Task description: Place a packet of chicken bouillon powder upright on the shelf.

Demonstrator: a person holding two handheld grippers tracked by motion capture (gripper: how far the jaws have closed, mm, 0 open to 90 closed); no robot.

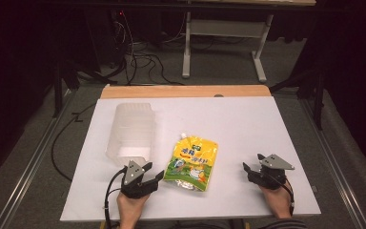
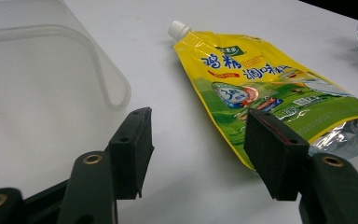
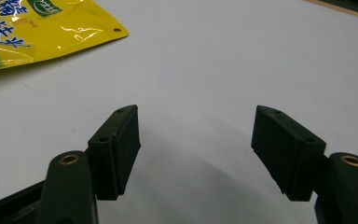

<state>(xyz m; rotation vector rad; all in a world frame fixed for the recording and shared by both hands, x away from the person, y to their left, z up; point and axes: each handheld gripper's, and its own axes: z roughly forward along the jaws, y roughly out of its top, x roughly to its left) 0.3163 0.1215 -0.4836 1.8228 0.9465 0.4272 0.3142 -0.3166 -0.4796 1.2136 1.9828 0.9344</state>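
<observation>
Am hovering left gripper [image 1: 148,172] beside pouch [image 1: 192,161], jaws open, empty. Right gripper [image 1: 253,166] waiting well apart, jaws spread, empty too. Pouch lying flat mid-table, beside clear tub [image 1: 129,131]. Judging it soft, slick, floppy; am favouring stiff sealed bottom edge [image 2: 242,156].

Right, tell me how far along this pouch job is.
Nothing looks done yet: the yellow spout pouch lies flat on the white table, beside the clear plastic container, not in it. In hand: the left claw sits open next to the pouch's edge, gripping nothing. The right claw is open too, apart from the pouch. Grasping and moving the pouch seem left.
</observation>
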